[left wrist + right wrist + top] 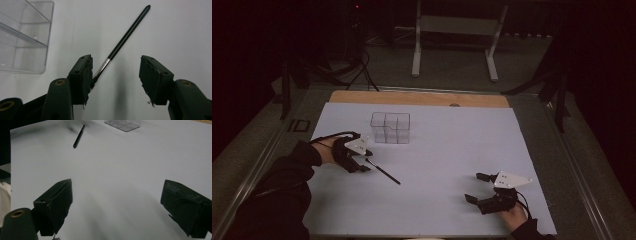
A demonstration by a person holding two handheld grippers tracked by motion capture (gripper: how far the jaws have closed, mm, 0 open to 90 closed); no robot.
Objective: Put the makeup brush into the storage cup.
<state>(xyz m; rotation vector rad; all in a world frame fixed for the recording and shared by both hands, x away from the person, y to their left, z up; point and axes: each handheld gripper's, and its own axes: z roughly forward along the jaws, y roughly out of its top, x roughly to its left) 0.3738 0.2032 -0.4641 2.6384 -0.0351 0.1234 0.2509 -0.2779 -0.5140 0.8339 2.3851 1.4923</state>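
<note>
Here, from the high view, the left gripper point(362, 159) sits on the white bench point(442, 150) at the near end of a thin black brush point(383, 171), just near of a clear plastic box point(390, 127), while the right gripper point(477, 187) rests well apart at the near right with its jaws spread and empty. In the left gripper view the jaws stand apart around the brush point(122, 41), whose metal collar lies against the left pad without being clamped, the box point(23, 37) at far left. In the right gripper view the jaws gape over bare bench, the brush point(78, 136) and box point(123, 124) far off.

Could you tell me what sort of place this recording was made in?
Probably a lab recording bench: a white sheet covers the table, dark stands flank it, and a metal frame stands behind.
</note>
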